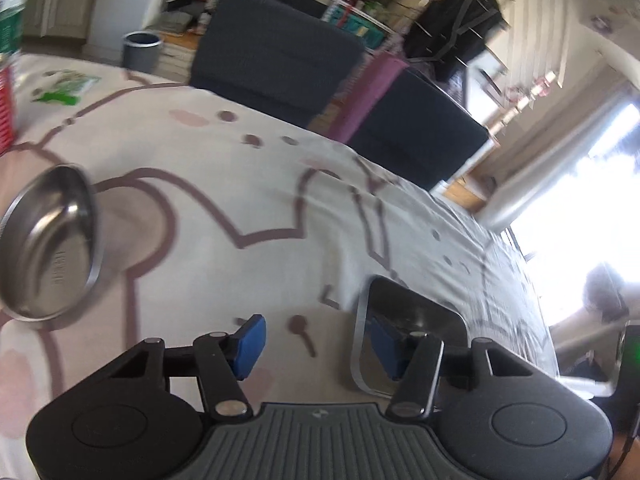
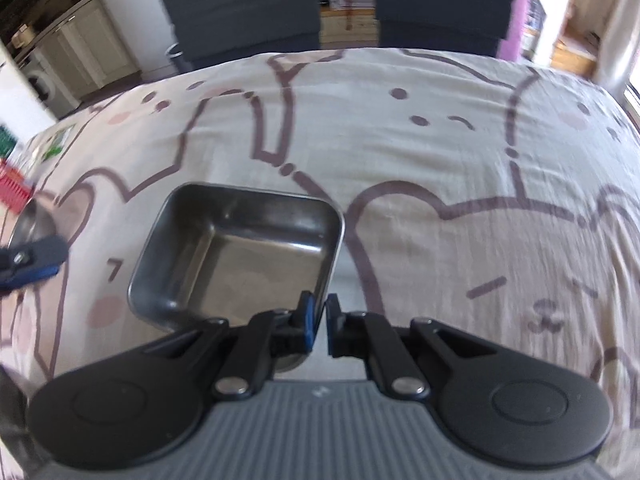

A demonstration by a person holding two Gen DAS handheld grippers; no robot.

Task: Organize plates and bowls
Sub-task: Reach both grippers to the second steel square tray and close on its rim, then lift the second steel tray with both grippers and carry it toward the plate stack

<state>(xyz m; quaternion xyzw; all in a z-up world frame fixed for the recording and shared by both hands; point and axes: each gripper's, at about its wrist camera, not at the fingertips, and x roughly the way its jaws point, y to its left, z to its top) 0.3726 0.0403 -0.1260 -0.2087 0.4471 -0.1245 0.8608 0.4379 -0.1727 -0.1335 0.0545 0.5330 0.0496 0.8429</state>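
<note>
A square steel tray point(image 2: 240, 248) rests on the bear-print tablecloth point(image 2: 440, 152). My right gripper point(image 2: 320, 320) is shut on the tray's rim at its near right corner. In the left wrist view the same tray point(image 1: 416, 316) lies low on the right. My left gripper point(image 1: 318, 344) is open, and the tray's left rim stands between its blue pads without being pressed. A round steel bowl point(image 1: 52, 248) sits on the cloth to the left of that gripper, apart from it. One of the left gripper's fingers point(image 2: 36, 256) shows at the left edge of the right wrist view.
Two dark chairs point(image 2: 240, 12) point(image 2: 440, 4) stand along the table's far edge. A grey bin point(image 1: 142, 52) is on the floor behind. A green packet point(image 1: 66, 86) and a red object point(image 2: 14, 188) lie at the table's left end. A bright window is on the right.
</note>
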